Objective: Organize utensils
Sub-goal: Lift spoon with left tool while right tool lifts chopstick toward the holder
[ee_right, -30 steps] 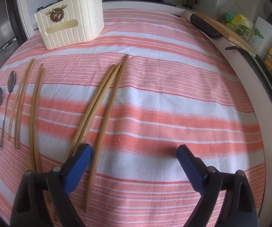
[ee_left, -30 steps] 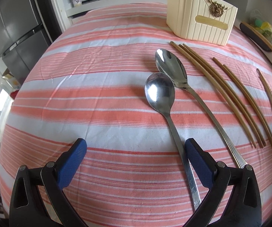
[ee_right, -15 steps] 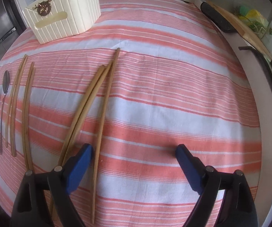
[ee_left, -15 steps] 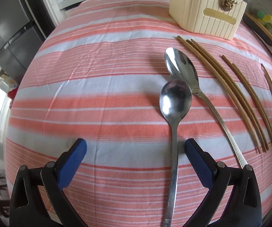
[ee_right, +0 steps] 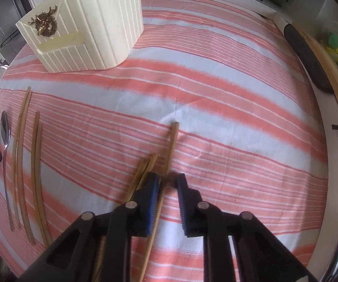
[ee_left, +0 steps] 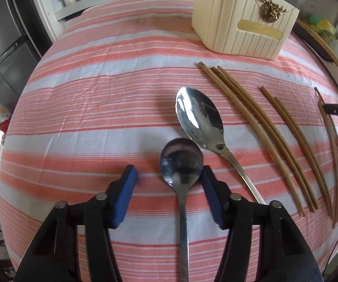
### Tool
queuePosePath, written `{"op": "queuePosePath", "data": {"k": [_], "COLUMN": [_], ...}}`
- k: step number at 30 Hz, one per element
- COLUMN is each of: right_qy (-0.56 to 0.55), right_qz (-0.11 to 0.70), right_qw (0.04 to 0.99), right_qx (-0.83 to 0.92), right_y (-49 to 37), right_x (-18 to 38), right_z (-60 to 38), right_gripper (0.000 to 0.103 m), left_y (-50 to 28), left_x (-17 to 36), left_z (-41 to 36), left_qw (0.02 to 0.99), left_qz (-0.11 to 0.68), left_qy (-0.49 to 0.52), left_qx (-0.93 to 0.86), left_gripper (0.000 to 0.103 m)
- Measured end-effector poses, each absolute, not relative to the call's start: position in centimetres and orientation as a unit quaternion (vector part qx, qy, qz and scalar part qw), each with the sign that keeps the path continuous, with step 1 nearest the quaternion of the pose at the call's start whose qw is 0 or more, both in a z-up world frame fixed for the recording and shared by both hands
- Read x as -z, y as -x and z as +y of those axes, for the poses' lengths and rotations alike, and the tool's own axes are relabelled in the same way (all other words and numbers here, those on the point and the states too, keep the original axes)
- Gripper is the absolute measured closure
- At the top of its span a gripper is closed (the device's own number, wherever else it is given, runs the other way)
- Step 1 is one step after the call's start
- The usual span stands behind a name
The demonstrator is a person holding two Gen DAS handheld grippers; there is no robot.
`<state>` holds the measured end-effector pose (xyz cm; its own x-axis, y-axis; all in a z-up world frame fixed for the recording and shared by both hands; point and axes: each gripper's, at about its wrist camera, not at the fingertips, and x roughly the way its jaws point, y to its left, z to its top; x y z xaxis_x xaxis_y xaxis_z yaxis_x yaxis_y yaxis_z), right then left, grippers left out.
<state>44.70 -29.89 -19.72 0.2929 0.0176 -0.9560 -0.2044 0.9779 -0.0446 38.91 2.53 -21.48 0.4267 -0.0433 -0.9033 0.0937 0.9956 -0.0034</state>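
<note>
The left gripper (ee_left: 167,176) stands part-open around the small steel spoon (ee_left: 181,162), whose dull bowl touches the right pad. Beside it lies a larger, shinier spoon (ee_left: 199,119), then brown wooden chopsticks (ee_left: 251,119) in loose groups. The right gripper (ee_right: 167,184) has narrowed around one long chopstick (ee_right: 171,145); whether it grips cannot be told. A ribbed cream holder (ee_right: 91,28) stands far on the coral-striped cloth (ee_left: 98,98), with a grey fridge (ee_left: 2,54) beyond.
</note>
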Motion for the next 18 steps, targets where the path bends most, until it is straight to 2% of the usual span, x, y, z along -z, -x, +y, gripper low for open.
{"op": "queuePosePath", "data": {"k": [1, 9, 18], "right_qy": [0.076, -0.001, -0.042], "right_qz": [0.589, 0.545, 0.438], "right_qw": [0.802, 0.836, 0.893], "right_qx": [-0.068, -0.066, -0.096], "right_y": [-45.4, -45.3, -35.6], "right_x": [19.7, 18.4, 10.5], "right_z": [-29.8, -32.0, -32.5], "right_gripper": [0.094, 0.097, 0.097], "left_y": [-38.9, -37.8, -32.5], "left_x": [21.4, 19.6, 12.1], "left_z": [2.4, 4.3, 5.7], "left_qw": [0.846, 0.868, 0.917], "left_qz": [0.530, 0.492, 0.386], "left_qy": [-0.027, 0.004, 0.035], "left_qx": [0.045, 0.072, 0.099], "left_gripper": [0.067, 0.068, 0.068]}}
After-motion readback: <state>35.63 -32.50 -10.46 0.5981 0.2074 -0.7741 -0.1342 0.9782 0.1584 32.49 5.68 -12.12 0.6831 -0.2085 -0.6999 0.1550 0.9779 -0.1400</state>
